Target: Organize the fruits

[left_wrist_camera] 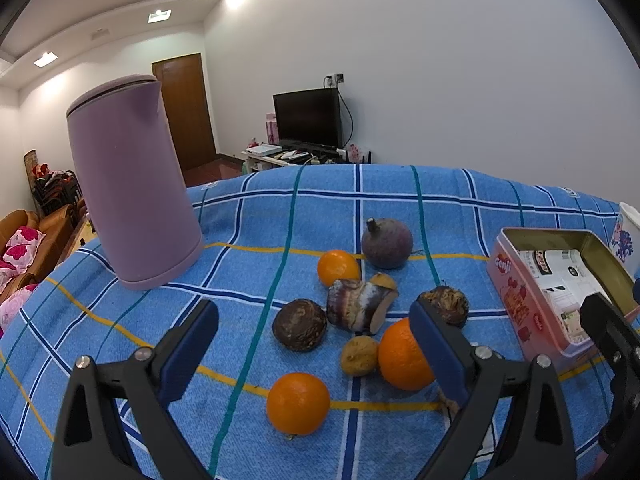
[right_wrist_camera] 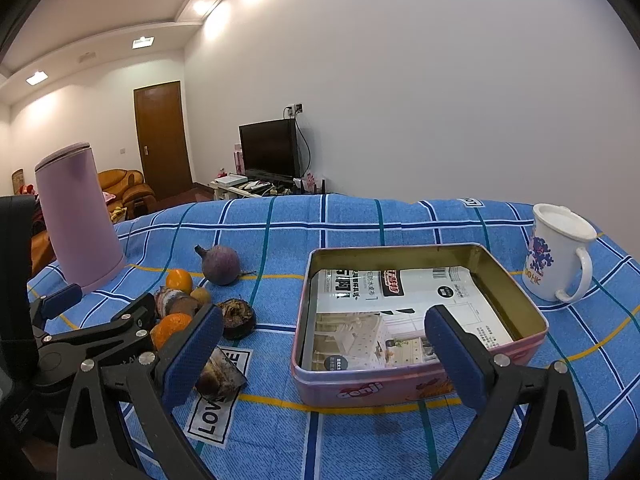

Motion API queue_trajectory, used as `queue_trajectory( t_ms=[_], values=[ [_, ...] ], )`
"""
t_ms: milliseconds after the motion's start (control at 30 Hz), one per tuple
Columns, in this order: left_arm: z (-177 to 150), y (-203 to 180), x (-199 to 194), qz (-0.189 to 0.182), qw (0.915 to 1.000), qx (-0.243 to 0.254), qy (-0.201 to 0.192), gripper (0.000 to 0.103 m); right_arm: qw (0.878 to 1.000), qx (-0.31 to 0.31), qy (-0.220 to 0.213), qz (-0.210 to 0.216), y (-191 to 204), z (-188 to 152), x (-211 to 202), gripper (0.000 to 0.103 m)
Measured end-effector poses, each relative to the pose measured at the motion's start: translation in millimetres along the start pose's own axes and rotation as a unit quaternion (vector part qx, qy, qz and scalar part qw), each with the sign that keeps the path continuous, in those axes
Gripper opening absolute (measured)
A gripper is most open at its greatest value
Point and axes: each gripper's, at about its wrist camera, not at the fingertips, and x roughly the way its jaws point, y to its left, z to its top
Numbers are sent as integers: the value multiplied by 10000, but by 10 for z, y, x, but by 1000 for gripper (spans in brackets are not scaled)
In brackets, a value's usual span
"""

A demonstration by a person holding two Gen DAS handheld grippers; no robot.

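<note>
Two grippers hang open and empty over the blue checked cloth [right_wrist_camera: 360,220]: the left gripper [left_wrist_camera: 314,354] above fruit clustered mid-cloth around an orange [left_wrist_camera: 298,403], the right gripper [right_wrist_camera: 324,356] facing the tin [right_wrist_camera: 400,384], apparently the fruit's destination.

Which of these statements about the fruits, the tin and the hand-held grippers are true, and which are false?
1. The pink tin already holds an orange. False: only a printed paper lies in it.
2. The left hand-held gripper is open and holds nothing. True.
3. The purple kettle lies on its side. False: it stands upright.
4. The white mug stands beside the tin. True.
5. The right hand-held gripper is shut on a fruit. False: it is open and empty.
</note>
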Motion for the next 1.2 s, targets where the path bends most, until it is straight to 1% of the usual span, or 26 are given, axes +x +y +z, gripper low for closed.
queue_trajectory(
  t_ms=[500, 533, 567, 600, 633, 767, 867, 1033, 1067, 1100, 1133, 1167, 1200],
  values=[
    [-12, 12, 1, 4, 10000, 30, 30, 98, 10000, -72, 0, 44, 39, -11, -9, 101],
    [-15, 13, 2, 3, 10000, 35, 35, 98, 10000, -82, -6, 49, 43, -10, -12, 101],
    [-16, 13, 6, 7, 10000, 41, 40, 98, 9999, -92, -9, 57, 48, -10, -15, 99],
    [-18, 15, 9, 14, 10000, 45, 49, 98, 9999, -99, -3, 70, 55, -11, -17, 94],
    [-20, 17, 12, 15, 10000, 47, 58, 98, 9999, -100, 16, 70, 59, -12, -12, 93],
    [-23, 24, 26, 42, 9999, 61, 90, 98, 9998, -90, 115, 127, 67, -23, 21, 92],
    [-21, 17, 30, 69, 9999, 119, 97, 98, 9998, -118, 88, 136, 82, -20, 11, 92],
    [5, 64, 45, 243, 9992, 320, 67, 98, 9995, -153, 101, 255, 102, -18, 6, 92],
    [27, 108, 58, 338, 9987, 371, 67, 98, 9994, -166, 121, 296, 106, -18, 8, 88],
    [51, 181, 76, 483, 9982, 358, 60, 98, 9992, -176, 133, 336, 112, -17, 9, 79],
    [79, 283, 102, 649, 9975, 275, 61, 98, 9989, -191, 168, 391, 122, -16, 15, 75],
    [104, 399, 138, 796, 9967, 151, 96, 98, 9986, -202, 206, 446, 128, -19, 22, 72],
    [120, 496, 162, 870, 9961, 46, 125, 98, 9979, -222, 275, 550, 146, -24, 40, 72]
  ],
)
